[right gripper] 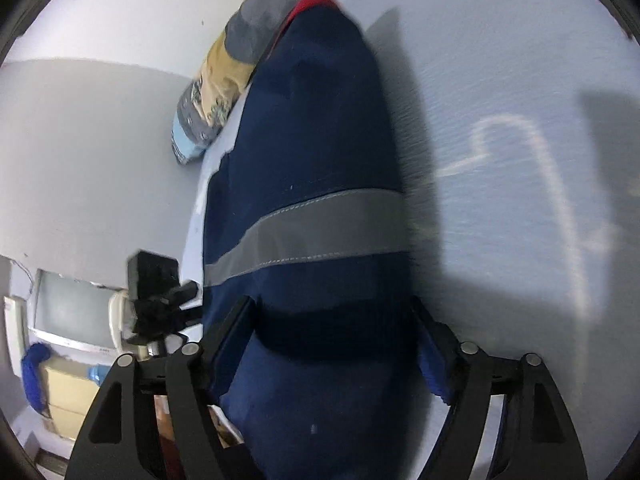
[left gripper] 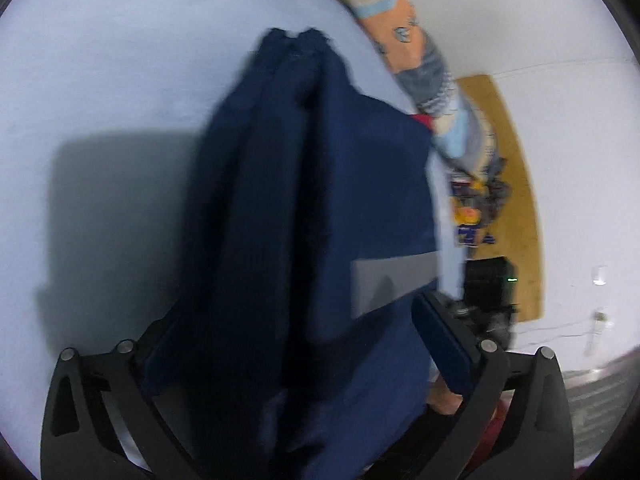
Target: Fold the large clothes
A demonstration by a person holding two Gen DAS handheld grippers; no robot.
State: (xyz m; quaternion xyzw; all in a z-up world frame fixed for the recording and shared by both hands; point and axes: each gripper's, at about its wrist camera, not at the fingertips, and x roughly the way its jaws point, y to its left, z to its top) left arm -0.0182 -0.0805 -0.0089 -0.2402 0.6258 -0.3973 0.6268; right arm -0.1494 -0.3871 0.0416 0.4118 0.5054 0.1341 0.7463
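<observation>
Gripping thick bunches of a navy garment [left gripper: 320,184], both tools have cloth filling the gap between their fingers. The left gripper [left gripper: 296,344] is spread fairly wide around folded layers, which run from its fingers out over the pale blue sheet [left gripper: 100,80]. The right gripper [right gripper: 332,332] is likewise held apart by the bundle, just behind the grey band [right gripper: 312,232]. A patterned blanket [left gripper: 404,36] lies along the sheet's edge, beside the garment's far end.

A bedroom at home is showing: a pale blue bedsheet [right gripper: 500,80], a patterned pillow [right gripper: 224,80], an old monitor [right gripper: 72,312] sitting aside.
</observation>
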